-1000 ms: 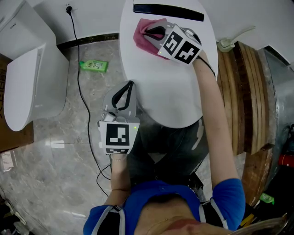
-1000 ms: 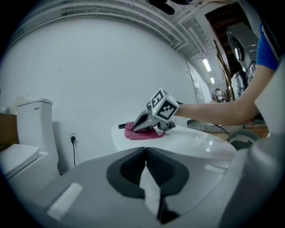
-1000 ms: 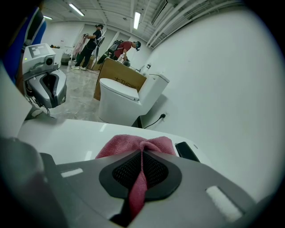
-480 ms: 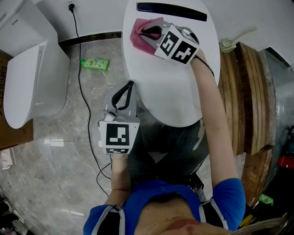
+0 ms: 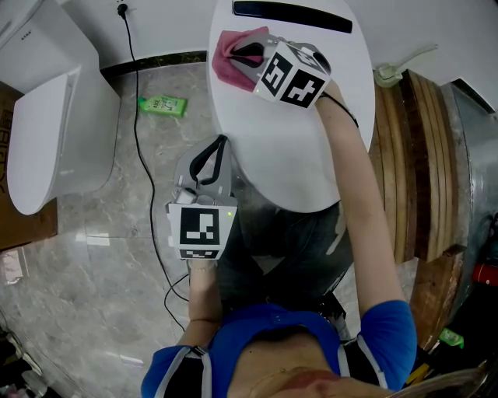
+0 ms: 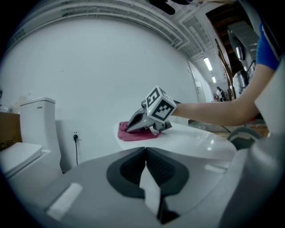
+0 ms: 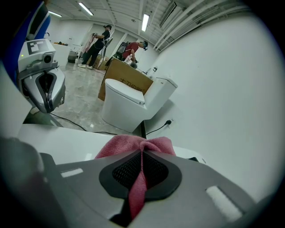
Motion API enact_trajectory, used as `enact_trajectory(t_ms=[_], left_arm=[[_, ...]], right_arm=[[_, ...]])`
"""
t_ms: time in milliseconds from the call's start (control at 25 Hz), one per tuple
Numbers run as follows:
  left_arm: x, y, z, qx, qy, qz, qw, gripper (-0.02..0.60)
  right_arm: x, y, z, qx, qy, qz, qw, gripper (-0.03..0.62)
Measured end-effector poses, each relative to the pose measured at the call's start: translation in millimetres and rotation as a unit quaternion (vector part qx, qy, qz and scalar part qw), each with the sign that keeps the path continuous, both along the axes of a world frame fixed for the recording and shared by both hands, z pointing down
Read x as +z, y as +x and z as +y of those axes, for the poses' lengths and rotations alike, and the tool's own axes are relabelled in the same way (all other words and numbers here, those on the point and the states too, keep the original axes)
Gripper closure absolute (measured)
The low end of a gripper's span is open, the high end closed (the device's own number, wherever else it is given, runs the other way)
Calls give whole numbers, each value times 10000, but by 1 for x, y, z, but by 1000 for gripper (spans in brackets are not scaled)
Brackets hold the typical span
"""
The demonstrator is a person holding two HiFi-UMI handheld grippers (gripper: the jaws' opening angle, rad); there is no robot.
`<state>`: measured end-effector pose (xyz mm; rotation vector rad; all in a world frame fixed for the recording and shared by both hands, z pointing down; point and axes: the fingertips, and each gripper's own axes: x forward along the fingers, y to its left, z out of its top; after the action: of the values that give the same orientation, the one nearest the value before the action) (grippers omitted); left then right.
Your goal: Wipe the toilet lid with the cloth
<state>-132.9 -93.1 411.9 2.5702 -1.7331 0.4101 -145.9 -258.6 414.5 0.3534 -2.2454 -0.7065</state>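
Jaws of the right gripper (image 5: pixel 247 53) are found closed on a fold of the cloth (image 5: pixel 230 54), which is pinched between the pads and spreads out ahead of them. The cloth is pressed on the lid (image 5: pixel 288 148) at its far left part, close to the rim and just short of the dark hinge strip (image 5: pixel 292 17). Jaws of the left gripper (image 5: pixel 221 144) are shut with nothing between them. It is held over the floor, just beside the lid's near-left rim and apart from the work.

Risks are judged as follows. Only a narrow fold is gripped, so the cloth may be dragged out of the jaws if it is pressed hard during a sweep. The cloth lies bunched, so little surface is met per stroke and patches may be left unwiped. A stroke carried further left would take the cloth over the rim. A return stroke toward the near-left rim could be fouled by the idle left gripper unless it is kept clear
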Motion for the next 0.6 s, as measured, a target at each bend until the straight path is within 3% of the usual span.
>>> enact_trajectory(t_ms=[600], left_arm=[[5, -7, 4, -79, -40, 35, 10000, 580]], right_arm=[[4, -17, 14, -212, 82, 89, 9997, 586]])
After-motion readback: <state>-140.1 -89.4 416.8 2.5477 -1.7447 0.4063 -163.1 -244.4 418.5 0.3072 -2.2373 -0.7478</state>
